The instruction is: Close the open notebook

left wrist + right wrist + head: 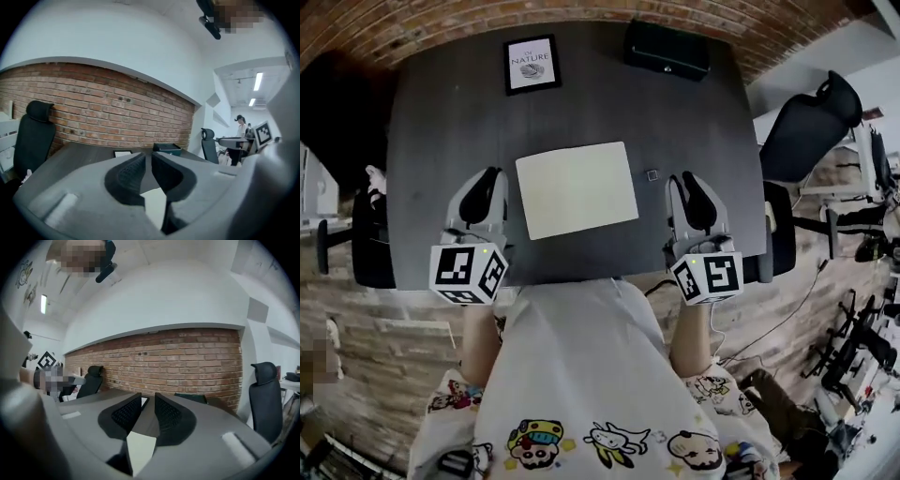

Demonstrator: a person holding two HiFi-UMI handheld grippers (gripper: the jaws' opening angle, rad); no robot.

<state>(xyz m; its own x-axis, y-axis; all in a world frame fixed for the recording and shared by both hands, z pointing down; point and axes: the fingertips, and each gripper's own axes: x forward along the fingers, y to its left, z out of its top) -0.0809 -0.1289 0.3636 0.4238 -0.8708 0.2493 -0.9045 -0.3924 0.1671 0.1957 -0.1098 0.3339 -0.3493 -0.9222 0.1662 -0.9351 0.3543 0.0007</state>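
Observation:
The notebook (577,189) lies flat in the middle of the dark table (431,122), its plain cream face up. My left gripper (490,174) hovers just off its left edge and my right gripper (694,178) a little off its right edge; both point towards the far side of the table. In the left gripper view the left gripper (148,157) has a narrow slit between its pads and nothing in it. In the right gripper view the right gripper (148,397) stands a bit wider, also empty. A pale patch (140,451) shows below the right jaws.
At the table's far edge stand a framed picture (532,64) and a black box (667,47). A small dark object (652,174) lies right of the notebook. Black office chairs (806,127) stand at the right, another chair (370,234) at the left. A brick wall runs behind the table.

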